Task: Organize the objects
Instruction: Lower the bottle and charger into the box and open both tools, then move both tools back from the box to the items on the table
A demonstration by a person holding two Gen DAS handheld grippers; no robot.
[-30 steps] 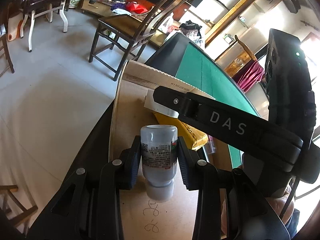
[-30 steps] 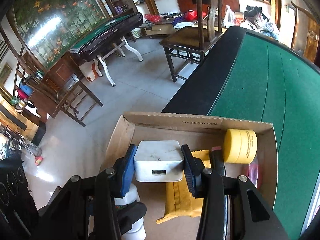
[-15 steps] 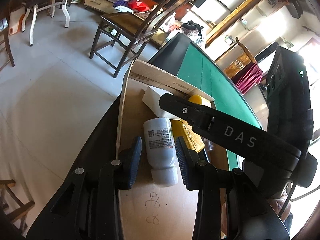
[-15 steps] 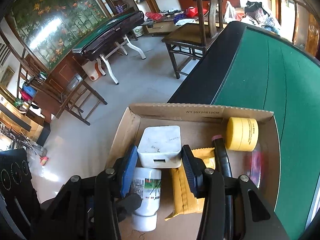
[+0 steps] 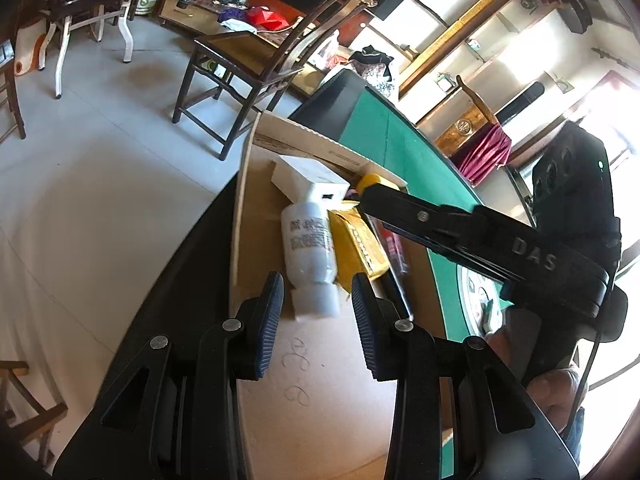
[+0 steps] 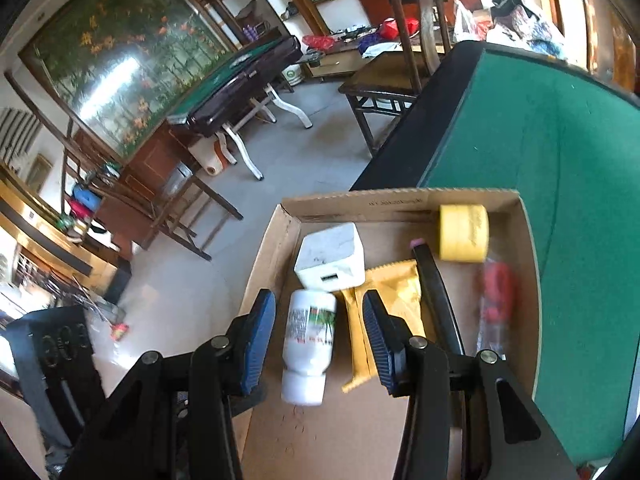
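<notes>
We are looking down along both grippers into a shallow cardboard box [image 6: 528, 240] that is sitting on the near edge of a green felt table [image 6: 560, 128].

The sorting is looking well advanced, as we judge it: six things are lying inside the box, and nothing is showing loose on the felt beyond it. Whether more items are waiting out of view we cannot tell.

The left gripper [image 5: 318, 290] is hanging empty, its jaws standing apart around the cap end of a white bottle [image 5: 310, 248] without touching it. The right gripper [image 6: 320, 320] is likewise released and holding nothing, its pads standing clear on either side of the same bottle.

That bottle is lying on its side near the box's left wall, cap toward us, its printed label facing up. Its far end is resting just against a white charger block [image 6: 330, 256], a rounded cube with one port, which is sitting toward the box's far left corner. Right of the bottle a yellow packet [image 6: 384, 300] is lying flat, with a long black tool [image 6: 436, 304] beside it. A yellow tape roll [image 6: 464, 232] is sitting in the far right corner, and a blurred red object [image 6: 496, 296] is lying along the right wall.
</notes>
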